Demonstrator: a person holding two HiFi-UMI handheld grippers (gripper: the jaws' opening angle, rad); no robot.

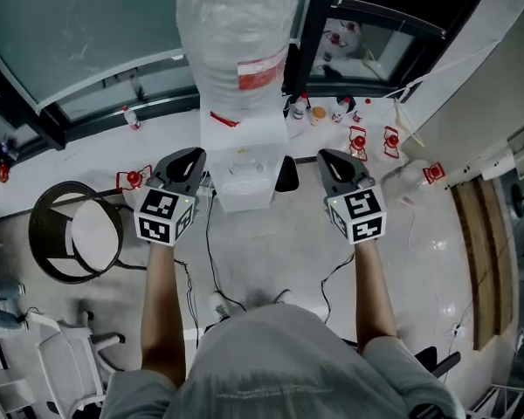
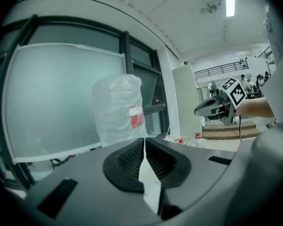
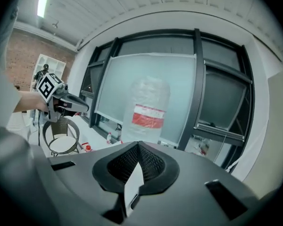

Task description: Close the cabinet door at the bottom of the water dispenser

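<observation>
- left hand-held gripper (image 1: 190, 157): being held up in the person's left hand and pointed toward the window (image 1: 70, 24). Its jaws are being pressed together tip to tip, with nothing between them.
- right hand-held gripper (image 1: 329, 157): being held up level with the left one in the person's right hand. Its jaws are likewise being pressed shut on nothing.
- water dispenser (image 1: 244, 177): being viewed from above, standing on the floor between the two hand-held grippers and just ahead of them. It is being touched by neither.
- cabinet door: being hidden beneath the water dispenser's top in the head view and shown in neither gripper view, so open or closed cannot be told.
- water bottle (image 1: 236, 33): wrapped in clear plastic with a red label, being carried on top of the water dispenser, straight ahead of both pairs of jaws.
- round chair (image 1: 74, 231): being left on the floor, well apart to the left of the left hand-held gripper.
- cables (image 1: 211, 260): being trailed over the floor below and between the hand-held grippers.
</observation>
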